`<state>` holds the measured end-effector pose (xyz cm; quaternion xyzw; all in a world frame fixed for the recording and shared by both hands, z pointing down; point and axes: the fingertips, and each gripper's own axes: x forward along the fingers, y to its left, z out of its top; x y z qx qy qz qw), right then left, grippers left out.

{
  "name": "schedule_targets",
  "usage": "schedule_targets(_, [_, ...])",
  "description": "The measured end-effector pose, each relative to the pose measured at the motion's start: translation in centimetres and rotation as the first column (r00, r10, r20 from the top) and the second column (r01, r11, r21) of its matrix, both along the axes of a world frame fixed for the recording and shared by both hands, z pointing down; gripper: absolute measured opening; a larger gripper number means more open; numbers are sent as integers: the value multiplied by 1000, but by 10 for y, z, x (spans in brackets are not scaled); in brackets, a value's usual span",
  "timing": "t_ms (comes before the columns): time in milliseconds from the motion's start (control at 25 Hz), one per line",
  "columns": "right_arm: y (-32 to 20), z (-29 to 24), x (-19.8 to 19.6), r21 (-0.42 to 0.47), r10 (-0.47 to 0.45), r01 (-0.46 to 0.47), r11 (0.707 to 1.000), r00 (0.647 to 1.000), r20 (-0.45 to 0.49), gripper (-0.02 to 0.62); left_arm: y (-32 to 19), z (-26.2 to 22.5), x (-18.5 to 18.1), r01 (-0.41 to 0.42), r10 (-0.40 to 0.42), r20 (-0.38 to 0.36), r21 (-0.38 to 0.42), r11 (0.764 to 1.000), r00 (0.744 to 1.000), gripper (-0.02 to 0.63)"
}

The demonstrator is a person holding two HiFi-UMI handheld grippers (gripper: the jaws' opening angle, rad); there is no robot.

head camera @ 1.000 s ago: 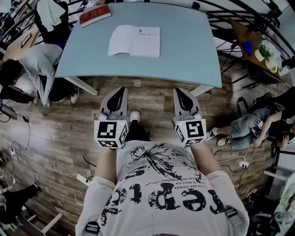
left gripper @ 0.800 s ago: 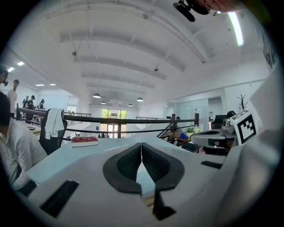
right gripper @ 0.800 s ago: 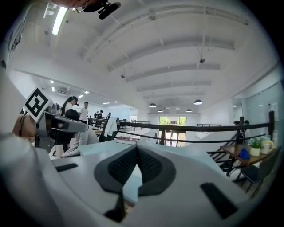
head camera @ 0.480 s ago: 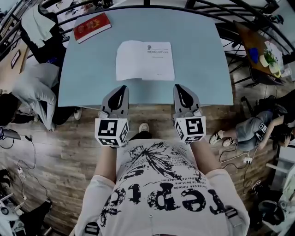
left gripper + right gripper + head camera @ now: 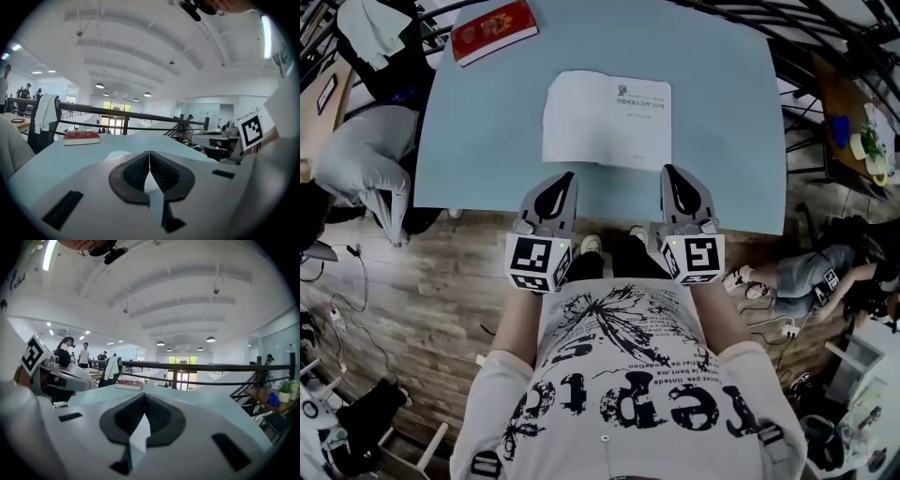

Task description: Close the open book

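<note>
nothing is closed yet: the open book [image 5: 607, 120] lies flat on the table [image 5: 483, 141], at twelve o'clock from the left gripper [image 5: 562, 180] and right gripper [image 5: 674, 178], both with jaws pressed together, empty, near its six o'clock edge.

You see a smooth, matt table [image 5: 478, 141] top and matt white paper in the open book [image 5: 607, 120]; the floor [image 5: 422, 281] is grained wood plank. Your left gripper [image 5: 565, 178] and right gripper [image 5: 672, 172] have matt grey plastic shells, ribbed black pads [image 5: 136, 173].
</note>
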<state>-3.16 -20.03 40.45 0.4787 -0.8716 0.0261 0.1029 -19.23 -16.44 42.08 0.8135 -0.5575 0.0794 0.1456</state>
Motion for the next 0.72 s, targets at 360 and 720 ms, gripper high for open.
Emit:
schedule_targets(360, [-39,30,9,-57,-105,104,993,994,-23,11,-22,89,12,134,-184,-256,-198,971,949,20])
schedule_targets(720, [-56,43,4,-83,-179,176,981,983,-32,11,-38,156,-14,304,-520,-589,-431,849,618,107])
